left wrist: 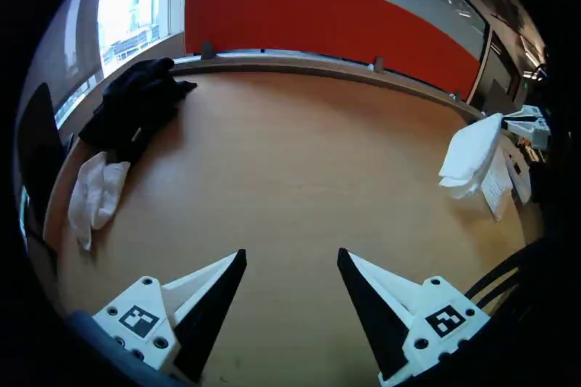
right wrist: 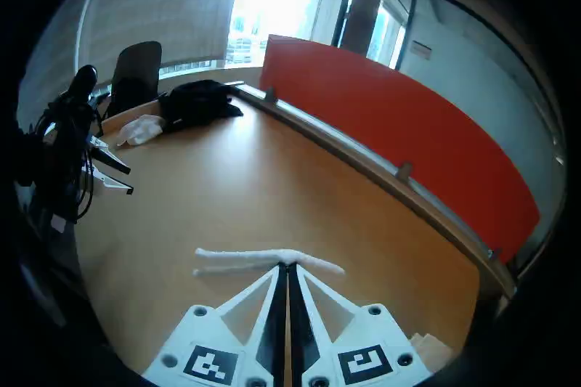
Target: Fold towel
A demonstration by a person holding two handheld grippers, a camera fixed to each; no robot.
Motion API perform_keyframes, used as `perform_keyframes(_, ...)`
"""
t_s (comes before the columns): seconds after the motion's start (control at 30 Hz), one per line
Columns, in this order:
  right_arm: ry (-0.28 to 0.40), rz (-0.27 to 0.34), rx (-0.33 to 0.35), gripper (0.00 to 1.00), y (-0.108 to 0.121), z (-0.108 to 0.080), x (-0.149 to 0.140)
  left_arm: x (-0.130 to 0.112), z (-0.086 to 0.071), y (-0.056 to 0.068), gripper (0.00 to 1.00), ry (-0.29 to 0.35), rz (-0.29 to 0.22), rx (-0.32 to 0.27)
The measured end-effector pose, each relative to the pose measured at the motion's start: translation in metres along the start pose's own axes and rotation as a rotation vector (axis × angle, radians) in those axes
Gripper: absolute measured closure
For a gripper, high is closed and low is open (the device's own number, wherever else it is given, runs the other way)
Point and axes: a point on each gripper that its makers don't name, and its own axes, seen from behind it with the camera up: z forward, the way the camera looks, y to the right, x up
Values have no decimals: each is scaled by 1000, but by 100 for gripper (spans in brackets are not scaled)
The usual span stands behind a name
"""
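The left tongs [left wrist: 290, 253] are held wide, with nothing between them, low over the bare counter [left wrist: 290, 147]. They are judged to be kept ready to take a free edge. The right tongs [right wrist: 285, 265] are closed tight on the towel [right wrist: 254, 255], which is seen edge-on at their tips. In the left gripper view the towel is seen hanging in layers near the counter's right end, probably lifted so that it can be spread. Broad open room is offered by the middle of the counter. To be avoided are the cloth [left wrist: 94, 194] and the bag [left wrist: 138, 104] at the left end, and the screen [left wrist: 327, 20] along the back edge.
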Motion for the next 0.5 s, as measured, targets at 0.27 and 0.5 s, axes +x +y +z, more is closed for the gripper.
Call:
perform_keyframes(0.27, -3, 9, -33, 88, 27, -7, 1, 2, -1, 2, 7, 3, 5, 1)
perform_keyframes(0.5, -5, 27, -67, 87, 51, -16, 0, 3, -1, 1, 7, 3, 8, 4)
